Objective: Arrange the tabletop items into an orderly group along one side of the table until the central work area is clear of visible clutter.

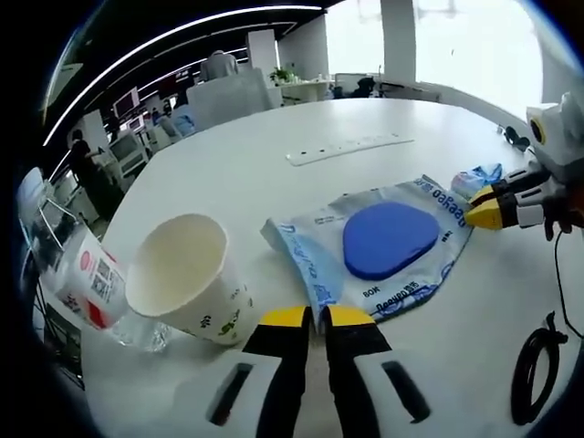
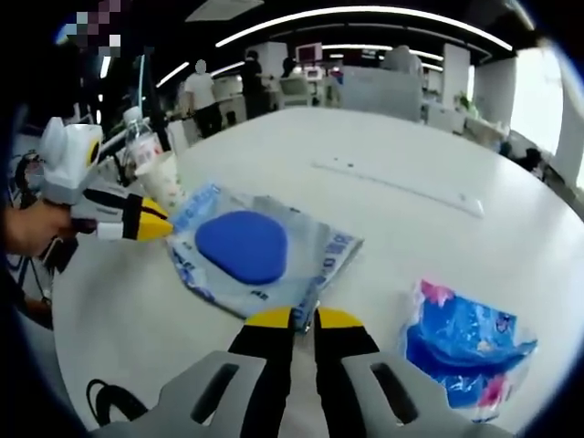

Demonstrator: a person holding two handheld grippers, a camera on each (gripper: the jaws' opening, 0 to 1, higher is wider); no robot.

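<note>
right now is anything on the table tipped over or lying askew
Yes. The paper cup lies tipped on its side, its open mouth facing the left gripper view, next to a toppled plastic bottle near the table edge. The clear packet with the blue pad lies flat mid-table. No spill is visible.

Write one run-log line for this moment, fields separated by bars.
left gripper: shut on clear packet | right gripper: shut on same packet | paper cup: tipped, untouched
</note>
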